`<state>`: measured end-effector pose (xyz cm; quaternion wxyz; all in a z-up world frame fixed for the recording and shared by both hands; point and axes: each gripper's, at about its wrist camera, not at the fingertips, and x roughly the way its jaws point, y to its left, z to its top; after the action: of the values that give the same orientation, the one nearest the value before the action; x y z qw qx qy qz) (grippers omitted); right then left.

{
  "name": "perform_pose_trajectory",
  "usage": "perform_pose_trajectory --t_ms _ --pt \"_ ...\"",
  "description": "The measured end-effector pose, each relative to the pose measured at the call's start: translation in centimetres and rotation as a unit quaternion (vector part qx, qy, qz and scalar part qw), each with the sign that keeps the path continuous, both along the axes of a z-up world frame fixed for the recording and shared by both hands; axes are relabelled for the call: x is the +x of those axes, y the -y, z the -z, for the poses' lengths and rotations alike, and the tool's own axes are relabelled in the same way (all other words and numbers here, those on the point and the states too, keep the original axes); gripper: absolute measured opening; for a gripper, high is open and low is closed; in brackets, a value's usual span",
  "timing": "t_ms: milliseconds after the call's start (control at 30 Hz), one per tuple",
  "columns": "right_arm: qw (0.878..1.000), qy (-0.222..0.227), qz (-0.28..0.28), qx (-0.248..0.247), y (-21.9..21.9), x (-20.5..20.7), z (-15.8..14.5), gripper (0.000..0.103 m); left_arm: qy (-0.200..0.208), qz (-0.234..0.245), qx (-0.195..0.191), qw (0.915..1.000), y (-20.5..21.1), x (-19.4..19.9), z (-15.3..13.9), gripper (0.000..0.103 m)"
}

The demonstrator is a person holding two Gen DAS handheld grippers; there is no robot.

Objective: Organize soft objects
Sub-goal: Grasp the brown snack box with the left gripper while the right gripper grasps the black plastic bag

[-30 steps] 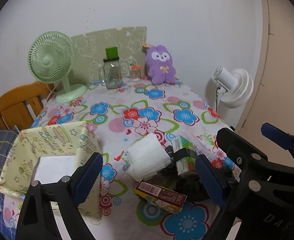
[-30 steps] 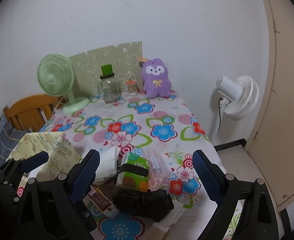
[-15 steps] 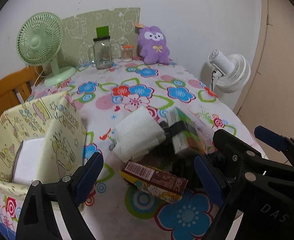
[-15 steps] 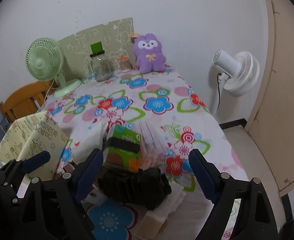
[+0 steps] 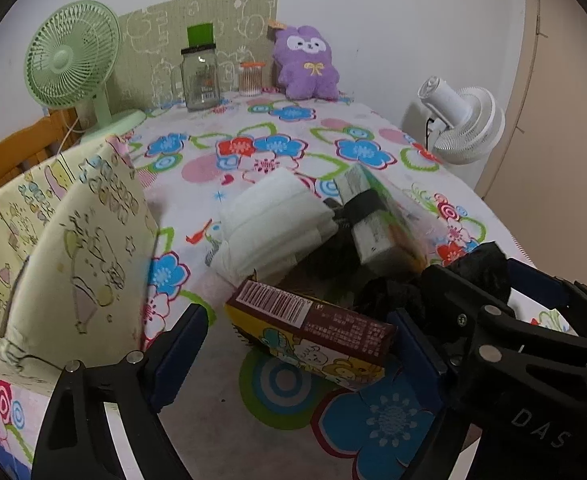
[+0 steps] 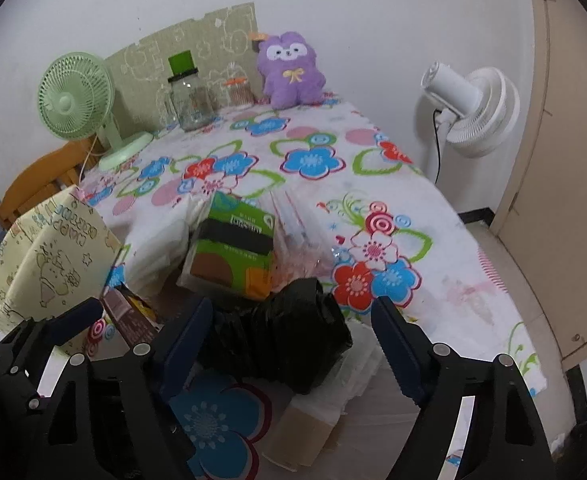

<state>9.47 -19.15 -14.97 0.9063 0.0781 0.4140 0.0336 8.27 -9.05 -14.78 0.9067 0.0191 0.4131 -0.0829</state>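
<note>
Blue-padded jaws of the left gripper (image 5: 299, 350) stand spread wide at the bottom of its view and are closing, with a brown and yellow cartoon-printed box (image 5: 313, 332) lying between them; the pads do not press it. In the right wrist view the right gripper (image 6: 293, 344) is also spread and closing, its pads either side of a crumpled black plastic bag (image 6: 293, 340), apart from it. Just beyond, at mid frame, lie a green tissue pack (image 6: 233, 252) with a black band and a stack of folded white cloths (image 5: 271, 220). A pale yellow fabric basket (image 5: 53, 248) fills the left side. On the flowered tablecloth (image 6: 373, 184), at the upper centre, a purple plush toy (image 6: 291, 68) sits against the wall beside a glass jar (image 6: 191, 96) and a green desk fan (image 6: 77, 96).
</note>
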Motion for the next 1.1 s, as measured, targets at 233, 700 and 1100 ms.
perform_pose_trajectory --t_ms 233,700,1100 --pt "0.999 -0.028 -0.012 0.020 -0.3 1.1 1.4 0.064 -0.019 0.008 0.003 0.9998 0.3 0.7 1.1 0.077" --pt "0.998 -0.026 -0.028 0.051 -0.7 1.1 1.0 0.028 -0.013 0.011 -0.002 0.9998 0.2 0.5 0.3 0.071" --pt "0.999 -0.001 -0.029 0.040 -1.1 0.0 -1.5 0.027 0.018 0.013 -0.006 0.9997 -0.1 -0.5 -2.2 0.071"
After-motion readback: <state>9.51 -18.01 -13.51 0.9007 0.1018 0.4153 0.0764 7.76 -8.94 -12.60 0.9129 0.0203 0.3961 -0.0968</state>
